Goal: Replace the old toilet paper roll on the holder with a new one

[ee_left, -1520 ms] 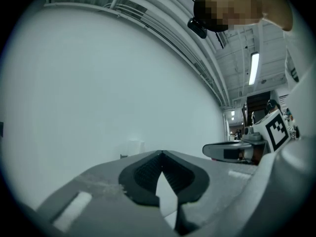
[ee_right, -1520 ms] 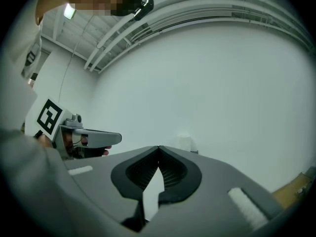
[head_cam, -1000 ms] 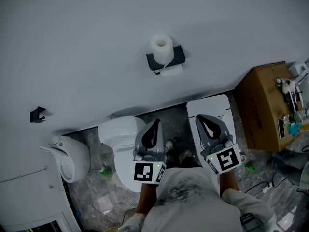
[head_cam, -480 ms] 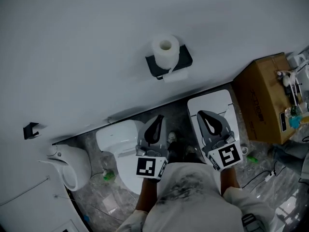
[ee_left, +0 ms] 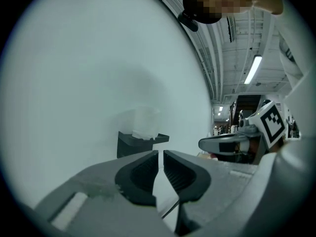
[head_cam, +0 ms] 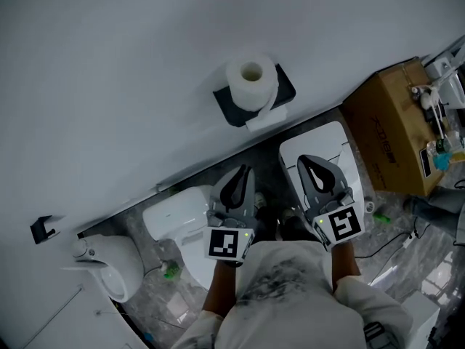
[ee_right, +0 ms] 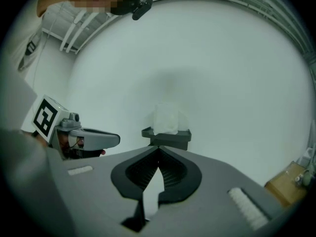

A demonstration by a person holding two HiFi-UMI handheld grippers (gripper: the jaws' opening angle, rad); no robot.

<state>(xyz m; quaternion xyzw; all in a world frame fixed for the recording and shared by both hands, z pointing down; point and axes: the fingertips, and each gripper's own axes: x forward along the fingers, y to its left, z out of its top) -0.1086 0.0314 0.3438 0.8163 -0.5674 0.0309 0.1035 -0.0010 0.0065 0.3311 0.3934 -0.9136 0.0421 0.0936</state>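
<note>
Left gripper [head_cam: 240, 174]: held about level, aimed at the wall; fingers released by a narrow slit, just been opening, nothing between them.
Right gripper [head_cam: 311, 169]: alongside at 3 o'clock, same pose; fingers clenched tip to tip, empty.
Hard to make out: forearms cut off by the person's shirt; a white piece under the holder [head_cam: 285, 91] is too small to identify.
Toilet paper roll [head_cam: 251, 84]: white, thick, standing on end on the dark wall holder, at 12 o'clock from both grippers, well apart.

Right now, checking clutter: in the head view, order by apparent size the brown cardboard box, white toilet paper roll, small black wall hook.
1. brown cardboard box
2. white toilet paper roll
3. small black wall hook
</note>
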